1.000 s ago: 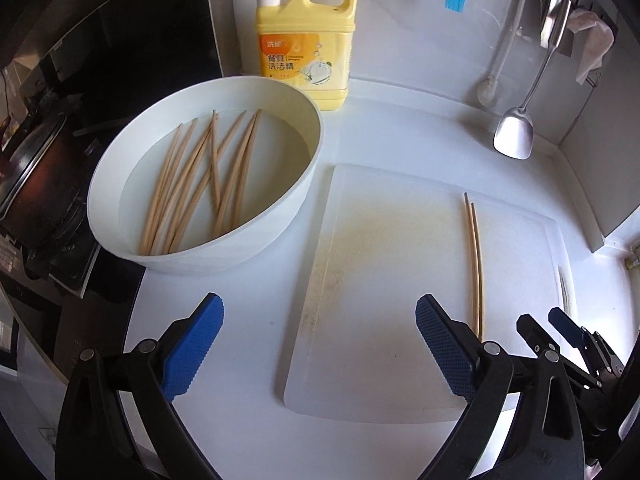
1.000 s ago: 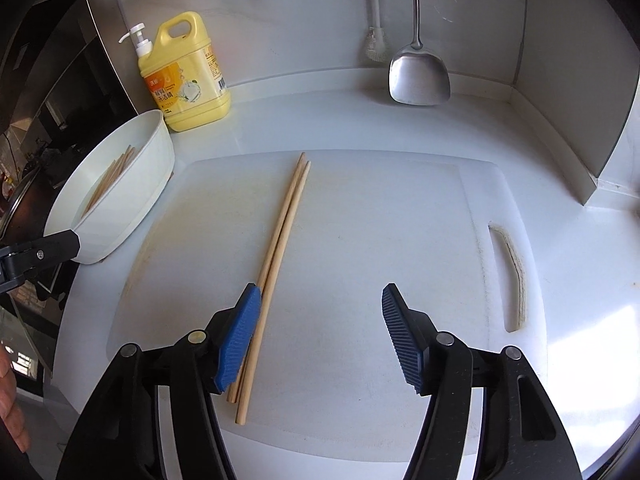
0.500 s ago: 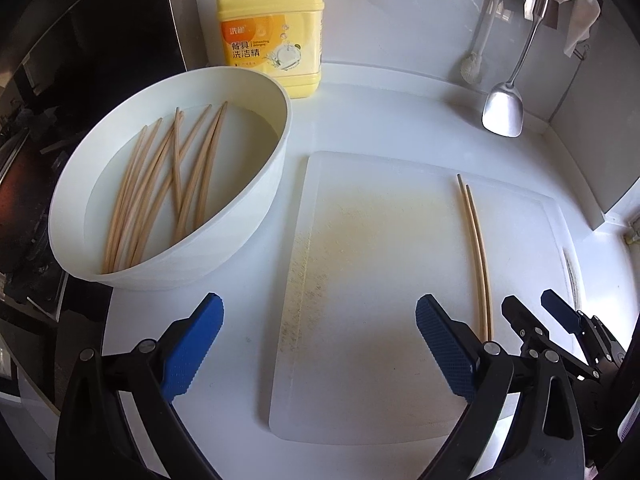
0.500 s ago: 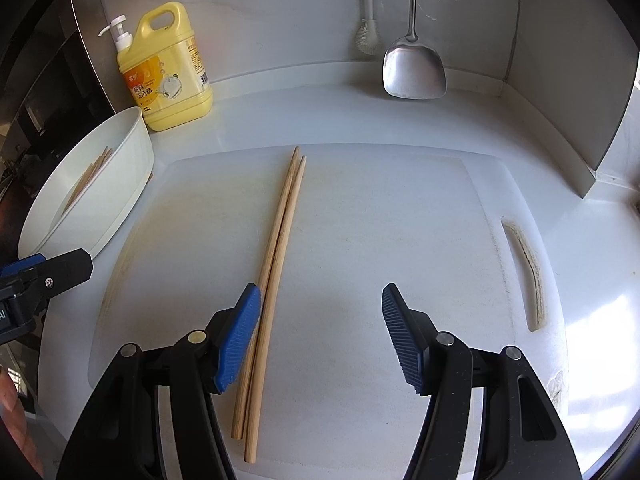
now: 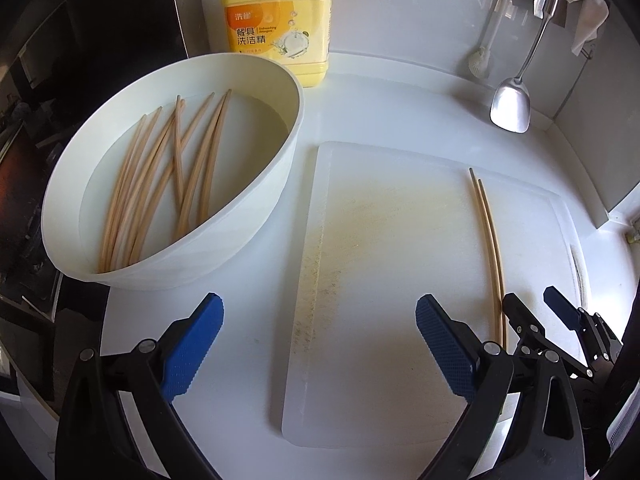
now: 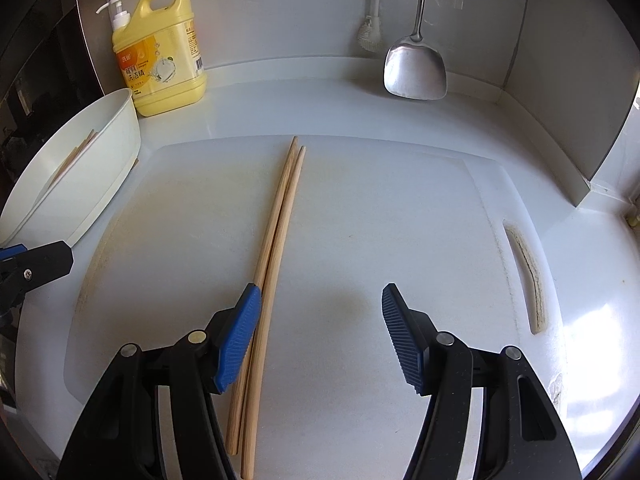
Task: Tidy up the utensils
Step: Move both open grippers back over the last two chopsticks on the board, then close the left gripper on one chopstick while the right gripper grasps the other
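Observation:
A white bowl (image 5: 256,216) at the left holds water and several wooden chopsticks (image 5: 160,176). Two more chopsticks (image 6: 276,248) lie side by side on the white cutting board (image 6: 400,220); they also show in the left wrist view (image 5: 490,236). My left gripper (image 5: 320,340) is open and empty, above the counter between the bowl and the board. My right gripper (image 6: 320,332) is open and empty over the board, its left finger (image 6: 238,340) right beside the pair's near half. The right gripper (image 5: 536,312) also shows in the left wrist view.
A yellow dish soap bottle (image 5: 276,20) stands against the back wall behind the bowl. A metal spatula (image 6: 416,68) and a white brush (image 6: 370,32) hang on the wall. A dark stove (image 5: 24,152) lies left of the bowl. Walls close the right corner.
Both grippers have shifted slightly: the bowl and soap bottle now sit further right in both views. The right gripper has crept forward along the pair. Nothing was grasped.

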A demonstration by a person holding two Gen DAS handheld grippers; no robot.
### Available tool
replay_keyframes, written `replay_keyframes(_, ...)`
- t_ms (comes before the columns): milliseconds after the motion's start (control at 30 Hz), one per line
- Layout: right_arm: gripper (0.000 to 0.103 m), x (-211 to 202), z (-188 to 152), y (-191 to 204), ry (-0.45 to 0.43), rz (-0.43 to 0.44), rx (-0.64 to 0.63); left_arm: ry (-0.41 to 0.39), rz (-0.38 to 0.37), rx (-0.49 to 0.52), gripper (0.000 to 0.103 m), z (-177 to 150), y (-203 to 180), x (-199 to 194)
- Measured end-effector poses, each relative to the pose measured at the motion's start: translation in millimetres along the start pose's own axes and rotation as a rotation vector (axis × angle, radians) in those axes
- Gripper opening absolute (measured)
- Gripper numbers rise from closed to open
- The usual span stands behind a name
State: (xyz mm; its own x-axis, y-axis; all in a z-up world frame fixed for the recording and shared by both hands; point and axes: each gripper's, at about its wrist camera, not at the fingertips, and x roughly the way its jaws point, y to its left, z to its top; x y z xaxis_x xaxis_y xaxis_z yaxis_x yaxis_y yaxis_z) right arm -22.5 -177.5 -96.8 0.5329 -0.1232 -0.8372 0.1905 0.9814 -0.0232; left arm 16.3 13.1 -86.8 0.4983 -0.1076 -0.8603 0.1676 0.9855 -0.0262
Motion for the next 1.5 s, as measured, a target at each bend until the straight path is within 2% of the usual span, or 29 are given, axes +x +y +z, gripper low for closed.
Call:
replay_keyframes(200,0.06,-1.3,-2.0,2.9,-0.024,-0.037,-0.017,0.005,-0.003,0.005,0.095,1.5,1.5,2.8)
replay_keyframes(400,0.06,1.9,-3.5,5.8,-0.015,-0.023,-0.035,0.011,-0.009,0.01,0.095,3.1,0.6,5.6)
replay_keyframes(467,0.056,4.2,-5.3,8.8,-0.007,-0.024,-0.05,0.012,-0.011,0.015,0.095,3.3,-1.2,6.0)
replay_keyframes(667,0.034,6.7,-4.1,0.3,-0.022,0.004,-0.04,0.013,-0.021,0.021,0.095,2.4,-9.2,7.5)
replay_keyframes(733,0.018,8.0,-2.2,-1.4,-0.028,0.023,-0.05,0.014,-0.028,0.026,0.095,2.0,-14.0,8.9)
replay_keyframes(800,0.007,9.9,0.2,-3.2,-0.031,0.04,-0.063,0.011,-0.039,0.036,0.095,1.1,-19.9,9.8)
replay_keyframes(933,0.007,11.8,3.2,-19.0,-0.029,0.097,-0.014,0.011,-0.085,0.054,0.095,0.4,-35.8,13.9)
replay_keyframes(1167,0.007,13.5,1.1,-53.6,-0.029,0.087,0.035,0.038,-0.157,0.077,0.095,0.9,-71.1,31.8)
replay_keyframes(1500,0.007,13.1,-7.3,-87.0,-0.036,0.072,0.07,0.049,-0.144,0.086,0.095,6.3,-102.4,56.7)
